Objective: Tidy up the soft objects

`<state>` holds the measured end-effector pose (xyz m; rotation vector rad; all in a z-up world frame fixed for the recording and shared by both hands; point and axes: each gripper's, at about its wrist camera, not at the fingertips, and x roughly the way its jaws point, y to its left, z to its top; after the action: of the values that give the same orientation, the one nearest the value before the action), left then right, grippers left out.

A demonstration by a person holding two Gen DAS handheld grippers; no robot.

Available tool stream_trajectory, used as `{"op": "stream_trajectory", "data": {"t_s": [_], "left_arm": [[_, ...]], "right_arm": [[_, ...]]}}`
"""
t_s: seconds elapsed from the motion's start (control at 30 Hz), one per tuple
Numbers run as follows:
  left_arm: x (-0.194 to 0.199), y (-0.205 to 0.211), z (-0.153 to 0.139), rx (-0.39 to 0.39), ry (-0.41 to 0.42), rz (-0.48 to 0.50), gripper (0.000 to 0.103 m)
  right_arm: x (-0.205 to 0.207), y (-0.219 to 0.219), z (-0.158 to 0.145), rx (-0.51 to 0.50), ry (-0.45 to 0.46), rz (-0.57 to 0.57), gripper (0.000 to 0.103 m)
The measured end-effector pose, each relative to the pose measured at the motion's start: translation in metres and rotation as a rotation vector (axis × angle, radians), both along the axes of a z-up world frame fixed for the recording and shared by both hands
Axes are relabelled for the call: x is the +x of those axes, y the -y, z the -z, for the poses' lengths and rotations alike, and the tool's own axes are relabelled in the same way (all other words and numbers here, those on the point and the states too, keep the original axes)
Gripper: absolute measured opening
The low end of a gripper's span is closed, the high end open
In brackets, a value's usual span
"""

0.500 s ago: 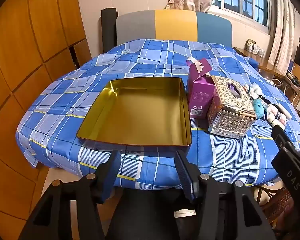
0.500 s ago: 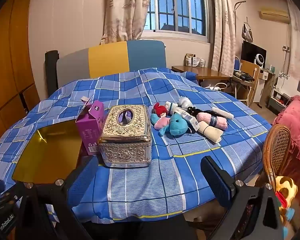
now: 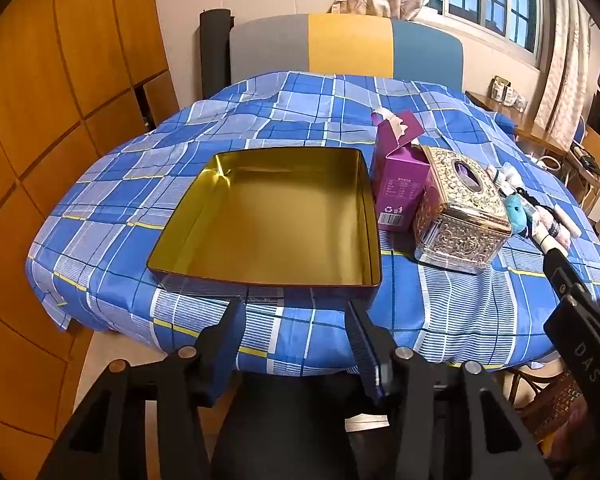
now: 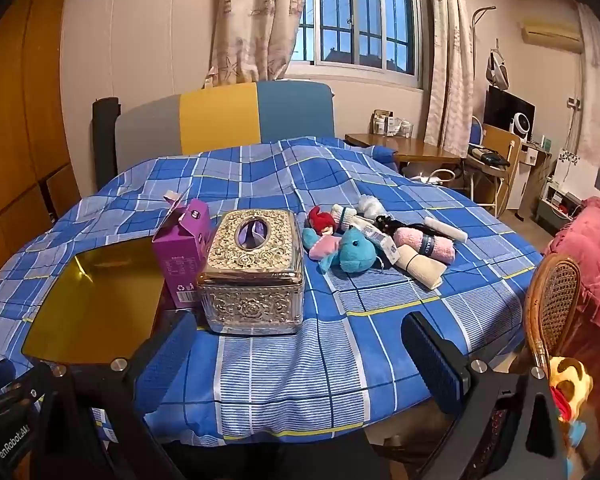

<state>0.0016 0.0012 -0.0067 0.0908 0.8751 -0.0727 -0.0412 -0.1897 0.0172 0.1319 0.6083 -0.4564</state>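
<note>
Holding my right hand-held gripper [image 4: 296, 344] wide and empty short of the tabletop [image 4: 300, 368], left hand-held gripper [image 3: 296, 332] part-open and empty before the bare tin [image 3: 364, 216], I judge the heaped soft toys [image 4: 352, 254] and rolled cloths [image 4: 424, 246] beside the tissue box [image 4: 252, 272] may snag together.

Black hand-held gripper [image 3: 296, 320] frames, blue ribbed pads, silver screws.
</note>
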Motion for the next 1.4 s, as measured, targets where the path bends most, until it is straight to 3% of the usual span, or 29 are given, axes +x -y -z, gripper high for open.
{"op": "stream_trajectory", "data": {"t_s": [1.4], "left_arm": [[0.0028,-0.0049,0.0000,-0.004,-0.009,-0.024,0.052]], "right_arm": [[0.0008,-0.0022,0.0081,-0.022,-0.016,-0.021,0.103]]}}
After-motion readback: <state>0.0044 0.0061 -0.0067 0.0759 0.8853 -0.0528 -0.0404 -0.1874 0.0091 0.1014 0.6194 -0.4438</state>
